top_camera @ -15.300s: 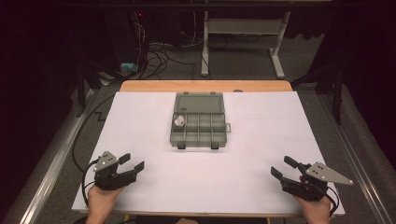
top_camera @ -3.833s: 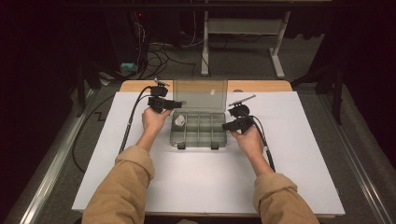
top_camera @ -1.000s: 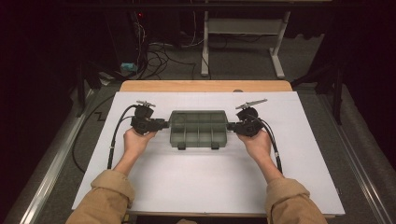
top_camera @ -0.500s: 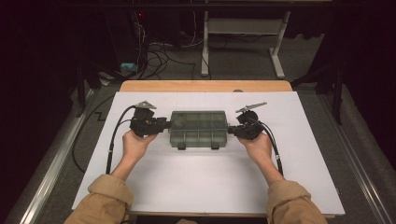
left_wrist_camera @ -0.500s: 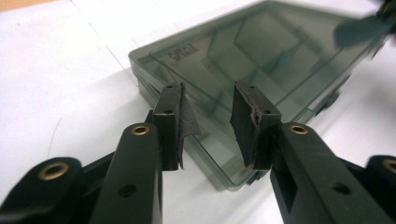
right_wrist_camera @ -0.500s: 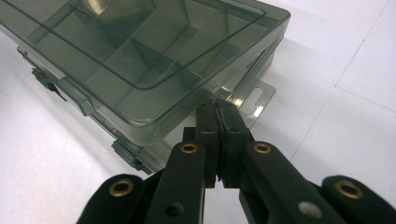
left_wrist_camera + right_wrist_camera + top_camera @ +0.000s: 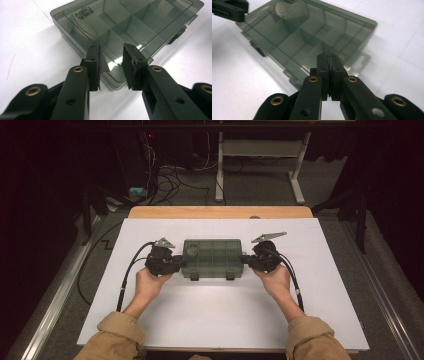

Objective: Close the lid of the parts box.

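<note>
The lid of the smoky compartment box [image 7: 213, 258] is now lying shut at mid-counter. The left gripper [image 7: 111, 61] is standing narrowly parted at its left end; the right gripper [image 7: 329, 65], jaws pressed together, is nudging the other end.

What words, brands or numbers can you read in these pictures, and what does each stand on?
"AIRAJ": raised letters on the clear lid of the organizer box, at its corner, in the left gripper view.
A line of characters just beneath it: too blurred to read.
No other text can be read.

Bright white table [image 7: 220, 315], dark surroundings, soft blurry frames.
</note>
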Motion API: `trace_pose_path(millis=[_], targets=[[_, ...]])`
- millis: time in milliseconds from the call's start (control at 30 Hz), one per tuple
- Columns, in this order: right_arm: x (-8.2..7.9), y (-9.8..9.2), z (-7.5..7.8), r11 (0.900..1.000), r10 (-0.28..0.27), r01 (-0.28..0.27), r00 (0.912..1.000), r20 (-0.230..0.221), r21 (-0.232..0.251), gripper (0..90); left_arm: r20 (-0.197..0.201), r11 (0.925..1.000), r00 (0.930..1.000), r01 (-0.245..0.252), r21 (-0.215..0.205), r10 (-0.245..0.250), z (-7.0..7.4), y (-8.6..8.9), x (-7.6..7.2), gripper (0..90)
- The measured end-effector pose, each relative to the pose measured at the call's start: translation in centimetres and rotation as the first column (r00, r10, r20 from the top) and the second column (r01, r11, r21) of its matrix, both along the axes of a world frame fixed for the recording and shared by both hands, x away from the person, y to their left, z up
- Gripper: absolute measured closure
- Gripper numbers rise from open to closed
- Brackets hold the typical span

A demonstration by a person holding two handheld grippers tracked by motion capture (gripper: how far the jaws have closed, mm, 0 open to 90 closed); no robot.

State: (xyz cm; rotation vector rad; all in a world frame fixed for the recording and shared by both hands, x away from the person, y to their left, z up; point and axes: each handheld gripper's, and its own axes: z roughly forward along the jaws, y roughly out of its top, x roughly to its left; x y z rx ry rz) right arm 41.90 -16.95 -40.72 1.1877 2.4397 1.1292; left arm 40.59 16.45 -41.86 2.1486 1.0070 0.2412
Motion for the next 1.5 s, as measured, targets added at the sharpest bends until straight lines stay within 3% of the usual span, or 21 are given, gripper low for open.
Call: trace_pose_path(millis=[200, 267, 433, 533, 600, 700, 800, 900, 1033, 1200, 1400, 1500], targets=[[-0.2, 1.0, -1.3, 0.998, 0.022, -0.023, 0.9997, -0.009, -0.050, 90.0, 0.000, 1.0000, 1.0000, 0.005, -0.008, -0.005, -0.7, 0.2, -0.3, 68.2], [-0.2, 1.2, -1.6, 0.999, 0.028, -0.029, 0.9995, -0.016, -0.027, 90.0, 0.008, 1.0000, 1.0000, 0.002, 0.006, -0.002, -1.0, 0.1, -0.4, 68.4], [-0.5, 1.5, -1.5, 0.997, 0.033, -0.032, 0.9993, 0.017, -0.065, 88.8, 0.022, 1.0000, 0.9997, -0.009, 0.001, 0.009, -1.1, 0.1, -0.9, 69.1], [-1.2, 1.0, -1.1, 0.999, 0.038, -0.037, 0.9986, 0.038, -0.022, 83.6, 0.007, 0.9998, 0.9999, -0.009, -0.019, 0.009, -0.7, 0.5, -1.2, 60.9], [-1.9, 0.4, -0.6, 0.999, 0.041, -0.041, 0.9968, 0.068, -0.009, 79.6, 0.032, 0.9990, 0.9992, -0.021, -0.040, 0.022, -0.3, 1.1, -1.7, 57.6], [-3.3, -1.3, -0.1, 1.000, 0.014, -0.012, 0.9941, 0.108, -0.014, 72.5, 0.060, 0.9940, 0.9969, -0.044, -0.100, 0.050, 0.4, 2.3, -2.7, 52.2], [-4.7, -3.5, 0.0, 0.999, -0.017, 0.013, 0.9919, 0.126, 0.033, 65.5, 0.092, 0.9854, 0.9929, -0.060, -0.160, 0.075, 1.0, 3.9, -4.3, 50.2], [-6.6, -6.0, -0.4, 0.998, -0.045, 0.037, 0.9800, 0.194, 0.042, 59.9, 0.124, 0.9841, 0.9882, -0.069, -0.163, 0.090, 1.2, 5.1, -5.9, 45.8], [-8.3, -8.6, -0.9, 0.994, -0.084, 0.069, 0.9757, 0.202, 0.082, 52.4, 0.142, 0.9790, 0.9843, -0.078, -0.189, 0.105, 1.1, 6.5, -7.9, 44.0], [-10.7, -11.4, -1.7, 0.987, -0.136, 0.109, 0.9577, 0.253, 0.119, 45.6, 0.183, 0.9751, 0.9710, -0.119, -0.187, 0.153, 0.0, 8.0, -9.9, 42.1], [-12.9, -13.7, -2.9, 0.976, -0.184, 0.140, 0.9398, 0.288, 0.166, 38.9, 0.177, 0.9646, 0.9629, -0.167, -0.204, 0.204, -1.9, 9.8, -11.3, 39.2], [-13.7, -14.6, -3.6, 0.971, -0.203, 0.155, 0.9355, 0.290, 0.180, 36.9, 0.182, 0.9587, 0.9566, -0.188, -0.214, 0.228, -2.7, 10.5, -11.9, 37.2]])
